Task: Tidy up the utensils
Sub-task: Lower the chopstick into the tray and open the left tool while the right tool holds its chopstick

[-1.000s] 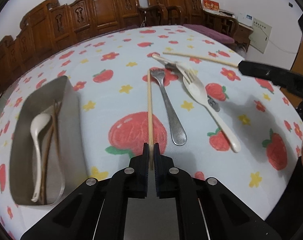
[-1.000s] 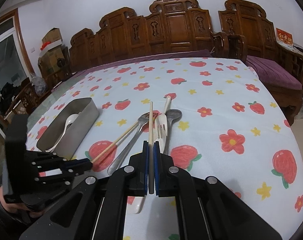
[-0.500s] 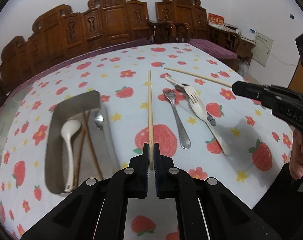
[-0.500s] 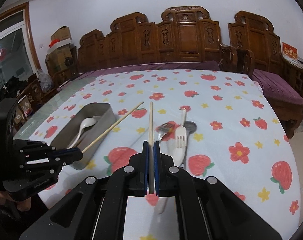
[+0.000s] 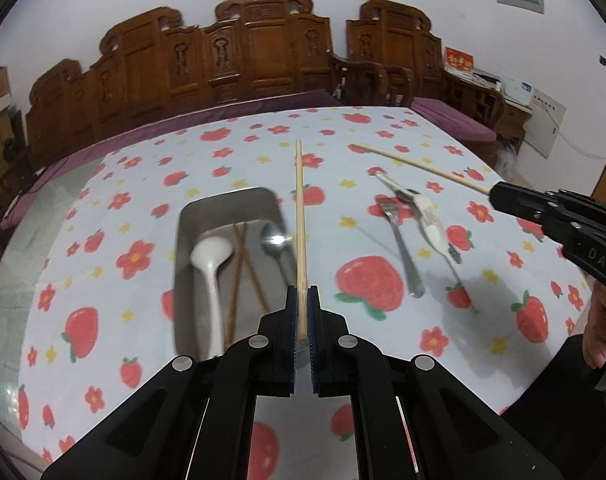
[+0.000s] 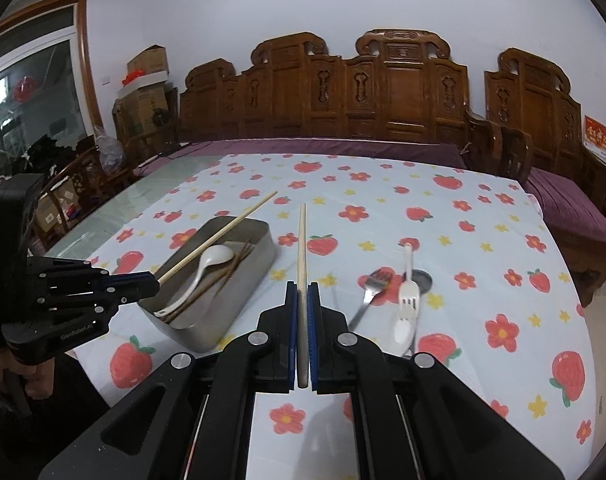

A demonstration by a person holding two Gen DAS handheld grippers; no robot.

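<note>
A: What is the surface like?

B: A table under a pale blue cloth printed with strawberries and flowers; bare glass shows at its left edge. Carved dark wooden benches with purple cushions line the white wall, and cardboard boxes are stacked by a window.

A: And the grippers?

B: The left gripper is clamped on a pale chopstick held over the steel tray. The right gripper is clenched on a second chopstick above the cloth.

A: The other utensils?

B: A white spoon, brown chopsticks and a metal spoon lie in the tray. A metal fork and a white fork lie on the cloth, to the right.
</note>
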